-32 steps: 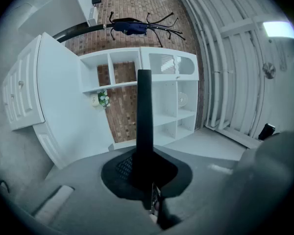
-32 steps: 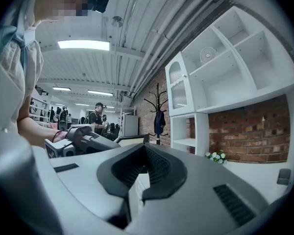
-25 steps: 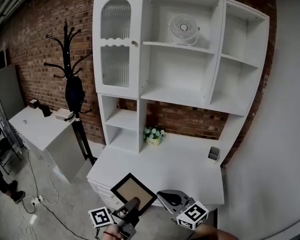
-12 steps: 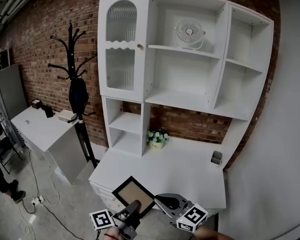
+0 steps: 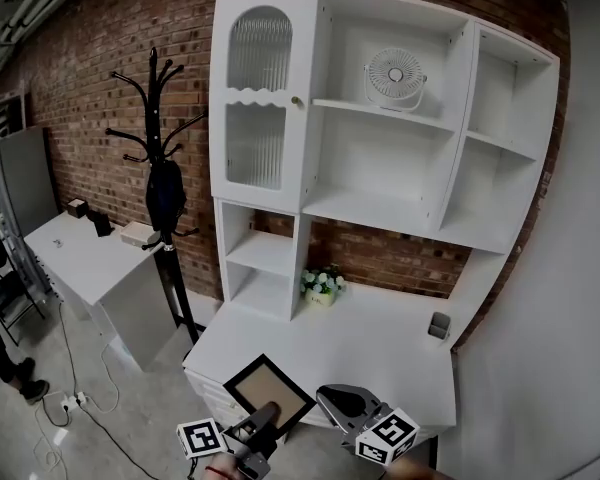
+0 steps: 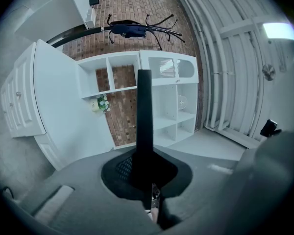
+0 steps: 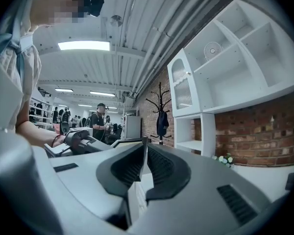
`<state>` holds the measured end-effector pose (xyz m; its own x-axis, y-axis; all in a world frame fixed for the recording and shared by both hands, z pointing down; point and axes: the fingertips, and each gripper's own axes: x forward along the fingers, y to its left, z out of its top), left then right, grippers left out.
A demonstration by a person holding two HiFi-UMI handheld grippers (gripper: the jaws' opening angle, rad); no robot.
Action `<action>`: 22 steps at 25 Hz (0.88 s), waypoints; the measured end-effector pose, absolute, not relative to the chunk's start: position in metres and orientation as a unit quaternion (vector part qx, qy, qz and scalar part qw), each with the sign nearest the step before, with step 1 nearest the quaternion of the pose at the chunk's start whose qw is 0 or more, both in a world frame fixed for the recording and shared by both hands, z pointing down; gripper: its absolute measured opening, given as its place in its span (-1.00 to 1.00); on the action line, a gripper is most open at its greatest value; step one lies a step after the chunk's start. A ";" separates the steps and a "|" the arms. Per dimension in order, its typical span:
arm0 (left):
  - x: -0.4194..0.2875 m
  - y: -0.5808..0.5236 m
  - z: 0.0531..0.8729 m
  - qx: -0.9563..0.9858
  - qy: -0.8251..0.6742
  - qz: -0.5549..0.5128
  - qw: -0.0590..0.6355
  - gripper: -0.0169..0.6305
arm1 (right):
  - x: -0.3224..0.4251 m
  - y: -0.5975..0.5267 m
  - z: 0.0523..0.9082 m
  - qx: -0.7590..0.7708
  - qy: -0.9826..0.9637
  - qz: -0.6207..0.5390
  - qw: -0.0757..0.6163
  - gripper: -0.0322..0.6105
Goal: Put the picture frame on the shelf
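The picture frame [image 5: 270, 392], a thin black rectangular border around a plain tan panel, is being held low in the head view, in front of the near left corner of the white desk [image 5: 380, 343] and well apart from the shelves. It is being shown there turned on its corner like a diamond. In the left gripper view it is being seen edge-on, as a narrow dark strip rising from between the pads. Its lower edge is being clamped by the left gripper [image 5: 264, 419], whose jaws are being pressed together on it. The right gripper [image 5: 329, 399] is being held just beside the frame, its jaws brought together with nothing between them. Behind the desk, a white shelf unit [image 5: 380, 208] is being shown against a brick wall. A small desk fan [image 5: 395, 76] is being kept on an upper shelf and a pot of flowers [image 5: 322, 285] on the desktop. A black coat stand [image 5: 167, 168] is being seen to its left.
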<state>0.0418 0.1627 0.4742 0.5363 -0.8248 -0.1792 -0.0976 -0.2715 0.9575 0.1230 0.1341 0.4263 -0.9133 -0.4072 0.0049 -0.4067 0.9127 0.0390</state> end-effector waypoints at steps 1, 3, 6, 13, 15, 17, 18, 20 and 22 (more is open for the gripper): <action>0.039 0.161 0.474 0.714 -0.322 -0.356 0.509 -0.89 | 0.121 0.133 0.425 0.209 -0.978 -0.023 0.007 -0.84; 0.035 0.157 0.473 0.715 -0.317 -0.358 0.510 -0.89 | 0.115 0.131 0.424 0.206 -0.978 -0.030 0.008 -0.84; 0.031 0.150 0.473 0.714 -0.315 -0.357 0.513 -0.89 | 0.106 0.124 0.423 0.203 -0.978 -0.040 0.011 -0.84; 0.015 0.112 0.472 0.710 -0.313 -0.358 0.520 -0.89 | 0.081 0.085 0.421 0.202 -0.979 -0.038 0.011 -0.84; 0.007 0.094 0.469 0.709 -0.314 -0.360 0.518 -0.89 | 0.072 0.067 0.419 0.197 -0.980 -0.038 0.008 -0.83; 0.001 0.076 0.465 0.710 -0.316 -0.360 0.516 -0.89 | 0.066 0.047 0.417 0.197 -0.980 -0.037 0.007 -0.81; -0.002 0.066 0.464 0.710 -0.317 -0.360 0.516 -0.89 | 0.064 0.036 0.415 0.198 -0.980 -0.035 0.004 -0.81; -0.008 0.044 0.462 0.709 -0.321 -0.359 0.516 -0.89 | 0.060 0.013 0.411 0.201 -0.979 -0.031 -0.002 -0.81; -0.013 0.022 0.460 0.708 -0.324 -0.358 0.515 -0.89 | 0.056 -0.010 0.408 0.203 -0.979 -0.031 -0.005 -0.81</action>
<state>-0.0133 0.0224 0.4602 0.5329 -0.8283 -0.1732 -0.0908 -0.2594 0.9615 0.0562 -0.0098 0.4080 -0.9177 -0.3967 -0.0229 -0.3973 0.9157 0.0595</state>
